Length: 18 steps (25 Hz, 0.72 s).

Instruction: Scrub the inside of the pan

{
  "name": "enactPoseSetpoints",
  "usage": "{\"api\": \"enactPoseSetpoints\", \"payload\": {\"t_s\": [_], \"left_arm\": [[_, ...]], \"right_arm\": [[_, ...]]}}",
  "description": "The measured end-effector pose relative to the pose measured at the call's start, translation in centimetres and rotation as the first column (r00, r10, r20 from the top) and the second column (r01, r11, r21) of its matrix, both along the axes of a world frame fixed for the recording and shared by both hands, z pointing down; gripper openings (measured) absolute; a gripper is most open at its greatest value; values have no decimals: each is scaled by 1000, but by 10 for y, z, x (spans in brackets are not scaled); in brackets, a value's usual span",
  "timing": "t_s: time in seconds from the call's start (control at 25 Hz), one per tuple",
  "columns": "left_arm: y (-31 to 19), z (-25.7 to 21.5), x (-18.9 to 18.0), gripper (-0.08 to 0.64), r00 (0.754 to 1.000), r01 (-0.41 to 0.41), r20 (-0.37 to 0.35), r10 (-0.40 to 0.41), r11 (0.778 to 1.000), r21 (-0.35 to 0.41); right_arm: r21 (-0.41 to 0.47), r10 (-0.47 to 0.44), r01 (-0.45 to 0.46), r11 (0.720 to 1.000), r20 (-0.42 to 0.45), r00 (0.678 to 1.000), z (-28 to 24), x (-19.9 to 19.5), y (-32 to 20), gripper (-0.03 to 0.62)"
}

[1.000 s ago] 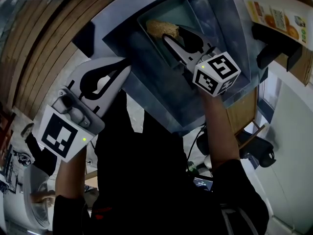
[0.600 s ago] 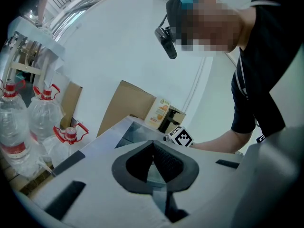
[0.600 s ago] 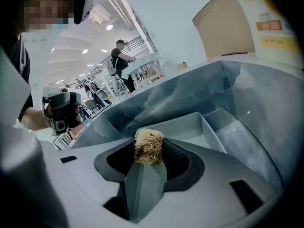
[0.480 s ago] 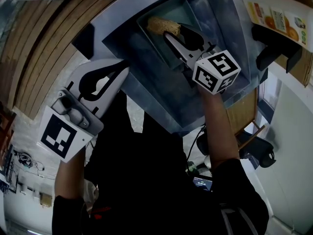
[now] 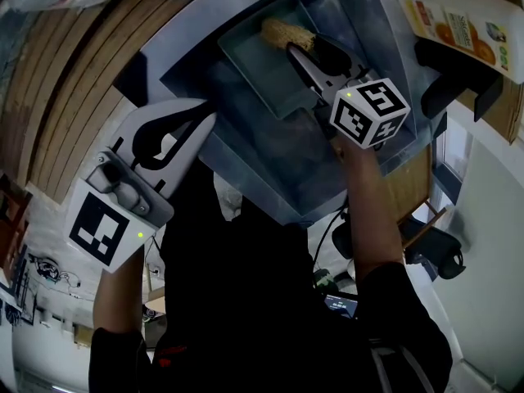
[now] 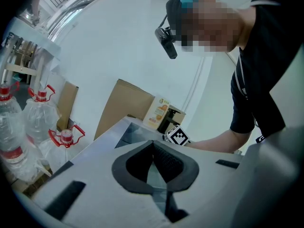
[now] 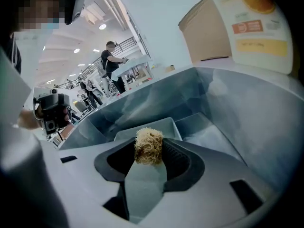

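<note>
Right gripper works a scrubber in the pan, inside the sink.
The steel sink (image 5: 270, 166) holds the rectangular pan (image 5: 258, 60) in its far part. Outside the sink's near-left rim hangs the left gripper (image 5: 205, 115), its jaws pressed together on nothing. Inside the sink, the right gripper (image 5: 296, 49) clamps a tan fibrous scrubber (image 5: 286, 33) by the pan's far wall.

Dim, underexposed head view; bright, washed-out gripper views with heavy fisheye distortion and dark corners

Print on carton (image 5: 457, 24) illegible

Big workshop hall; railed gallery (image 7: 125, 45), worker (image 7: 110, 57), water jugs (image 6: 40, 115)
</note>
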<state>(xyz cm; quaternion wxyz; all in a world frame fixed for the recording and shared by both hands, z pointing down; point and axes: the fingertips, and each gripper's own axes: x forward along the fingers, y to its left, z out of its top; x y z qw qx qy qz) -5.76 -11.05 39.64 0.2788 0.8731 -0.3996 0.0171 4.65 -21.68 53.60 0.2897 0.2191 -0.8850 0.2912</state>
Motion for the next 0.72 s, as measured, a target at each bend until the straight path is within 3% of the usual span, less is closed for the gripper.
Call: {"api": "enactPoseSetpoints", "payload": {"t_s": [0.48,0.72], "left_arm": [[-1,-3,3,18,1000,-8,7,8,1000,-2],[7,-10,-1,18,1000,-1,6,1,1000,13]], "right_arm": [[54,72,-67,996,-84,994,4,25,-24,173],[58,60,-57,997,-62,996,-10,16,-16,173]]}}
